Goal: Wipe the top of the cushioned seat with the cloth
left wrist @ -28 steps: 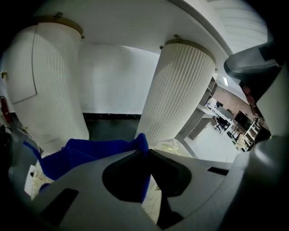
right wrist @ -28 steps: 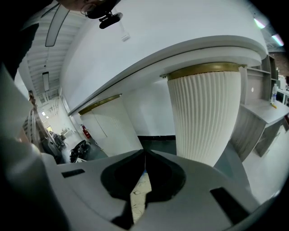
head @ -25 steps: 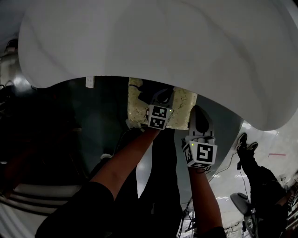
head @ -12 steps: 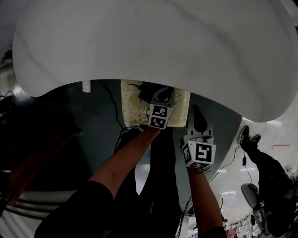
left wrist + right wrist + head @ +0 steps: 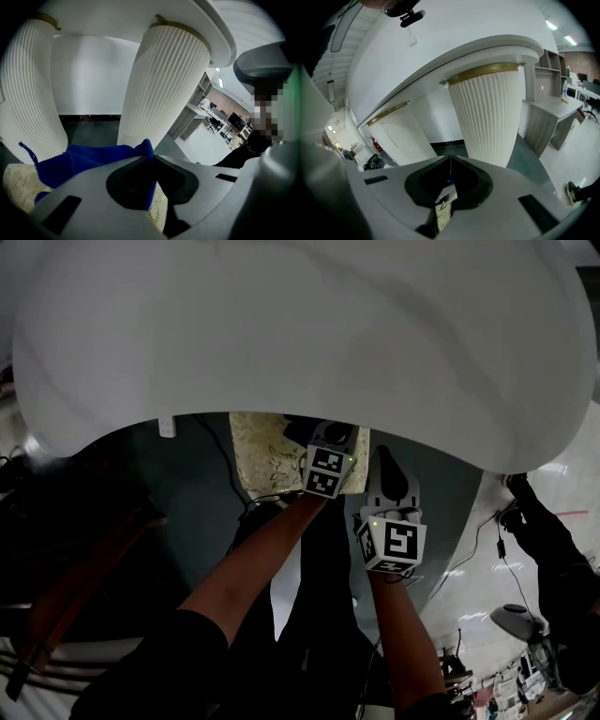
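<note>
Left gripper (image 5: 321,434) clamped on cloth (image 5: 89,161), low over seat (image 5: 267,457) to wipe | right gripper (image 5: 384,468) jaws together, empty, parked right.

Jaws together, ribbed column (image 5: 487,117) beyond

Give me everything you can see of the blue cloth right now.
The blue cloth is soft, deep-blue fabric, bunched and creased. One fold is pinched between the shut jaws of the left tool; the rest trails leftwards over the pale patterned cushioned seat, resting on it. A loose thread sticks up at its left end.
</note>
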`<state>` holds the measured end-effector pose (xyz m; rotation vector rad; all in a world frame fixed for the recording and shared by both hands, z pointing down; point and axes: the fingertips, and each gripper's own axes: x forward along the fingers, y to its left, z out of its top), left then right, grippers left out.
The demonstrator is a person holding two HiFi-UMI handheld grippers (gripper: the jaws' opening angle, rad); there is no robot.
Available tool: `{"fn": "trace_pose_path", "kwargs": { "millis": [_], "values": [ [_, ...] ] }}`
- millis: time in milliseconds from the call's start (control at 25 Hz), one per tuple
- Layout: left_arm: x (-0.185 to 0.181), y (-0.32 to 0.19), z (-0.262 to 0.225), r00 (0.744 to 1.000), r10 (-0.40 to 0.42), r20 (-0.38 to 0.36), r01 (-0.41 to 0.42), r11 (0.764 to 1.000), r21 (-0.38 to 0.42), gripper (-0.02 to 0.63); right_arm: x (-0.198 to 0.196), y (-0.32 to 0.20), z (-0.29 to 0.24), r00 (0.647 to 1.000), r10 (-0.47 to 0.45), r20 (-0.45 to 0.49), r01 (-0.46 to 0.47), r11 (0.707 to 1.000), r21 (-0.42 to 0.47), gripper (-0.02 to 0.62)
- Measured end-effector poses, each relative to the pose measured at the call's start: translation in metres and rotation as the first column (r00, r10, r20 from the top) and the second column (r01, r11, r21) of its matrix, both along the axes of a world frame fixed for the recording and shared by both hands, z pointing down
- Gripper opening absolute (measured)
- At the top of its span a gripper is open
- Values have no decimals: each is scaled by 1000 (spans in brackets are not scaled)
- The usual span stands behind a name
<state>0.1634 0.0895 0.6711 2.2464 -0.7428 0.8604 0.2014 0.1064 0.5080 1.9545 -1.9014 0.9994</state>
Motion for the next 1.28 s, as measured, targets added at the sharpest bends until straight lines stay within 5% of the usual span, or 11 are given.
{"fn": "trace_pose_path", "kwargs": {
  "millis": [360,560,880,1120,1280],
  "values": [
    [26,15,-6,993,78,-85,-85,993,-82,51,7,-6,-21,1000,28,-3,-27,999,47,38],
    [27,24,-28,960,86,-268,-128,981,-143,51,4,-2,-27,999,38,-27,-36,997,65,38],
    [-52,6,-83,943,-4,-332,-24,996,-81,51,-33,-6,-41,999,9,-47,-4,995,96,38],
    [-139,-4,-133,912,-175,-370,155,985,-81,51,-89,-16,-57,999,-52,-15,54,991,121,38],
    [-193,6,-159,928,-166,-335,177,984,3,51,-121,-21,-70,995,-99,-30,102,983,151,38]
  ]
}}
